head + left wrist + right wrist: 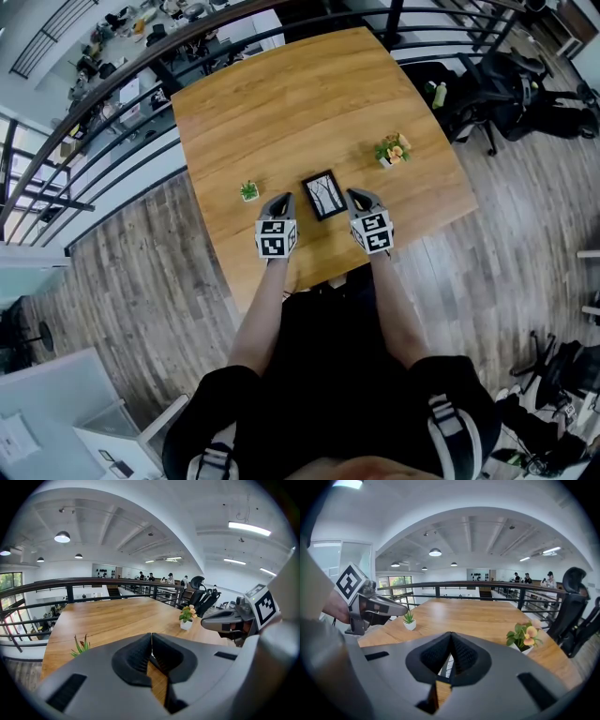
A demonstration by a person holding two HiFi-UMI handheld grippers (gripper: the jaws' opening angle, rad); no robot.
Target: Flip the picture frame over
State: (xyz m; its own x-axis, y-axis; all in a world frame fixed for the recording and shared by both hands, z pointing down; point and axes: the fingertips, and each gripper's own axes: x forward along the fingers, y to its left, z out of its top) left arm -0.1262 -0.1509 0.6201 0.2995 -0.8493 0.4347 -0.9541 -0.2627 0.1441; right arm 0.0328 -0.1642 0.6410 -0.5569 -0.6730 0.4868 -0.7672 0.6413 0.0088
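Left hand-held gripper (151, 641) shut tight, pads together, nothing held. Right hand-held gripper (451, 641) likewise closed and empty. Seen only from the head view: picture frame (324, 195) flat on the wooden surface (309, 103), picture side up, between the two tips and near the near edge. Small green plant (248, 190) left of the frame, flowering plant (394, 149) farther right. Shown by the gripper views alone: people (169, 577) beyond the far railing (93, 581).

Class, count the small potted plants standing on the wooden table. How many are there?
2. A green plant stands left of the picture frame; a flowering plant stands to its right, farther back. None seems hidden.
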